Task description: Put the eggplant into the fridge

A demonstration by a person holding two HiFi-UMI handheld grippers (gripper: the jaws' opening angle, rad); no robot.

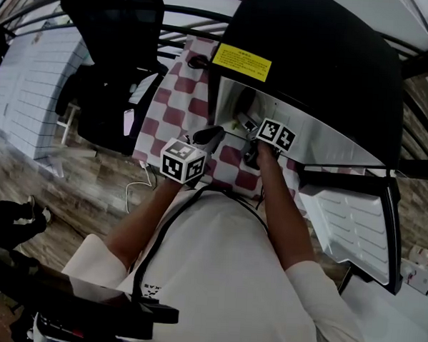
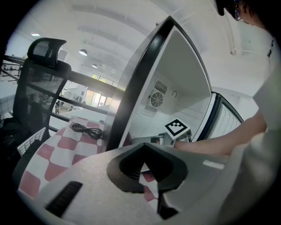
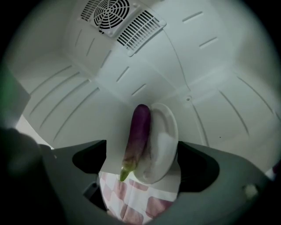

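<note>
A purple eggplant (image 3: 137,136) with a green stem lies on the white floor inside the fridge (image 1: 312,79), against a white plate (image 3: 163,145) that leans beside it. My right gripper (image 3: 142,163) is reached into the fridge opening and stands open; its jaws are wide on either side of the eggplant and plate and touch neither. Its marker cube (image 2: 177,128) shows at the fridge mouth in the left gripper view. My left gripper (image 1: 209,136) hovers outside the fridge over the checkered cloth (image 1: 178,108), shut with nothing in it.
The fridge door (image 1: 354,224) hangs open to the right. A fan vent (image 3: 107,13) is on the fridge's back wall. A coiled black cable (image 2: 86,130) lies on the cloth left of the fridge. A black office chair (image 1: 112,61) stands at the left.
</note>
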